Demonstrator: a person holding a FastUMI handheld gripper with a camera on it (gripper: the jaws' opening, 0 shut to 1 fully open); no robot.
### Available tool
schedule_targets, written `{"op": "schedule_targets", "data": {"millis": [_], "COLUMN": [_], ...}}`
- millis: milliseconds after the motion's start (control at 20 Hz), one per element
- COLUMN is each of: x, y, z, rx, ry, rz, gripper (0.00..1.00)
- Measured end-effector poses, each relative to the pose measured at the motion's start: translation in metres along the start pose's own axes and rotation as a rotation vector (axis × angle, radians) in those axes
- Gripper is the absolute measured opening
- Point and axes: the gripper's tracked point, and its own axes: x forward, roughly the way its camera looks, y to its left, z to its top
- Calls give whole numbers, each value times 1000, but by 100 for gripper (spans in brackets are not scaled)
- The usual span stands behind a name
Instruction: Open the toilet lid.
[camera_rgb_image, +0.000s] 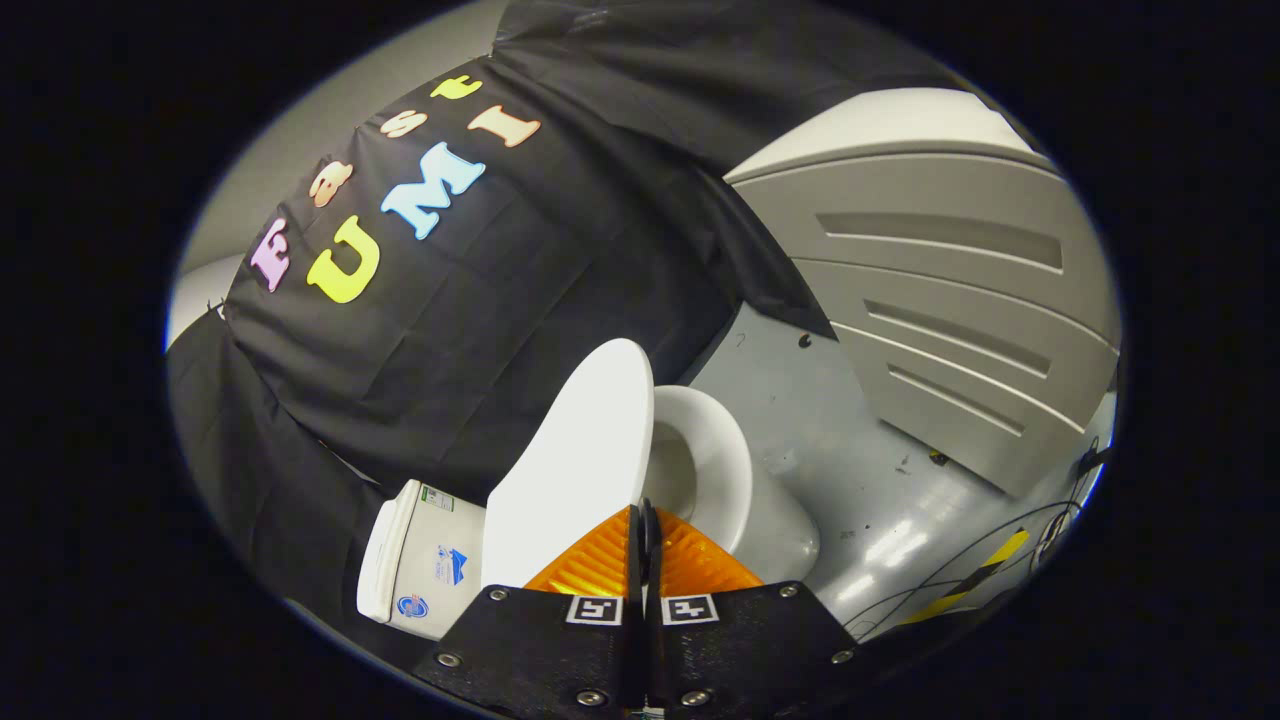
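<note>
The white toilet lid (575, 450) stands lifted away from the seat, roughly half raised, its underside facing the bowl. The white seat ring and bowl (715, 470) lie open beside it. My gripper (643, 515) has its two orange fingers (590, 565) pressed together on the lid's free edge, which runs in between them. The tips are nearly touching, with only the thin rim of the lid held. The white tank (420, 560) sits behind the lid's hinge side, against the black cloth wall.
Grey floor (850, 450) spreads beyond the bowl. A grey ribbed panel (950, 290) stands along the far side of the floor. Yellow-black tape (975, 575) and thin cables (1050, 530) lie on the floor near that panel's end.
</note>
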Motion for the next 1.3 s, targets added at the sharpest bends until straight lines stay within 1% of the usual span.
{"op": "schedule_targets", "data": {"millis": [300, 450, 700, 800, 1150, 1300], "x": [-28, -42, -60, -64, -78, -82], "y": [66, 110, 172, 188, 240, 261], "z": [29, 40, 48, 47, 43, 40], "rx": [-144, -255, -442, -456, -512, -571], "ry": [-90, -144, -199, -207, -245, -270], "rz": [43, 64, 60, 56, 88, 93], "gripper": [0, 0, 0, 0, 0, 0]}}
